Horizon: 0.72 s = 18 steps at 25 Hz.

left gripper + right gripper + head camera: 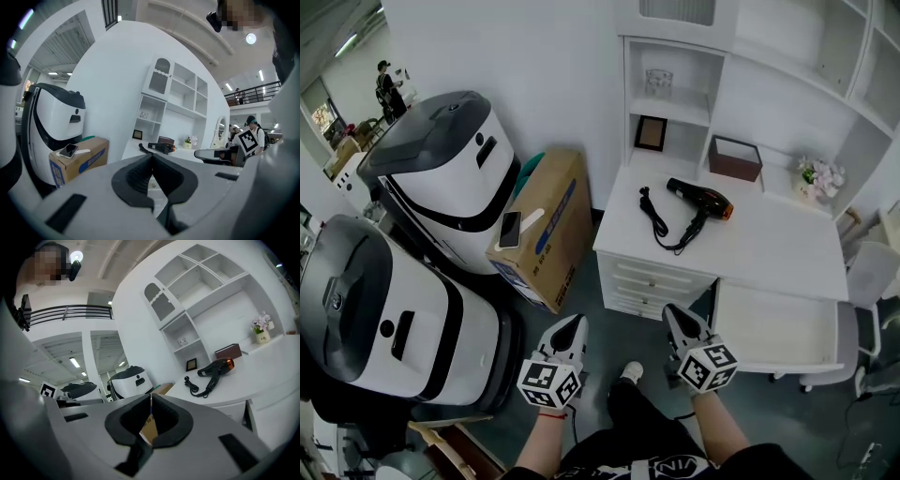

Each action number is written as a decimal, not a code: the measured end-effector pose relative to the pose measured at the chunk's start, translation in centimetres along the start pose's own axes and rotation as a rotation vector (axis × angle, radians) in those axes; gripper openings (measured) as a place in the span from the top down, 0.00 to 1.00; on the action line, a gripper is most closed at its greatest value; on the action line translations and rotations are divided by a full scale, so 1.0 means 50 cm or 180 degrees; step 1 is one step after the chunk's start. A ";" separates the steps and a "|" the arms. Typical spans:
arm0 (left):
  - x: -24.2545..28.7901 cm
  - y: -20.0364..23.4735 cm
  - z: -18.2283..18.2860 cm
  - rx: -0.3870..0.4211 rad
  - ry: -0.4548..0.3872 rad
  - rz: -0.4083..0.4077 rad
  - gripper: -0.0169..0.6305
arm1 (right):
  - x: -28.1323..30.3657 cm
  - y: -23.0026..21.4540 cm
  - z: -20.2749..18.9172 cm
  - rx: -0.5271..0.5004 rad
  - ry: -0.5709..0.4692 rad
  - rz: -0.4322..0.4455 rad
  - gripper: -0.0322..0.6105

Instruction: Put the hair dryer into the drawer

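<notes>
hair dryer on the table, drawers shut, both jaws closed

the hair dryer (698, 199) lay on the white table (769, 248) with its black cord (654, 217) looped beside it, well apart from both grippers. the left gripper (572, 323) and right gripper (677, 314) hovered low before the drawers (649, 281), each with jaws pressed together on nothing. by my judgement, the loose cord could trail and get pinched at a drawer's edge, and a grip on the rounded body might slip. the drawers looked shut. their handles were too small to make out and their insides were hidden.
</notes>
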<state>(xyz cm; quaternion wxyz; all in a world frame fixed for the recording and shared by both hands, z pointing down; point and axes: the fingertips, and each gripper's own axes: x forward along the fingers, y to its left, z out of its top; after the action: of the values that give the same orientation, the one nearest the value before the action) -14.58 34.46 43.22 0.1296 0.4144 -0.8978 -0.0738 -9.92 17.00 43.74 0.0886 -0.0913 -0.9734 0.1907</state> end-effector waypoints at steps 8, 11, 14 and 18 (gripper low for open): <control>0.180 0.069 0.048 0.0048 0.0107 -0.0167 0.97 | 0.116 -0.118 0.043 0.0192 -0.0044 -0.0282 0.94; 0.250 0.073 0.062 0.0065 0.0150 -0.0283 0.97 | 0.147 -0.164 0.060 0.0265 -0.0066 -0.0388 0.94; 0.315 0.075 0.073 0.0086 0.0199 -0.0390 0.97 | 0.178 -0.203 0.077 0.0302 -0.0059 -0.0466 0.94; 0.382 0.069 0.086 0.0222 0.0287 -0.0547 0.97 | 0.212 -0.243 0.094 0.0362 -0.0031 -0.0542 0.94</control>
<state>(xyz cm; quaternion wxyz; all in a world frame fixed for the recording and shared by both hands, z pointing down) -30.25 22.23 43.23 0.1485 0.4970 -0.8542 -0.0346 -22.88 6.50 45.63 0.1048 -0.0021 -0.9656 0.2379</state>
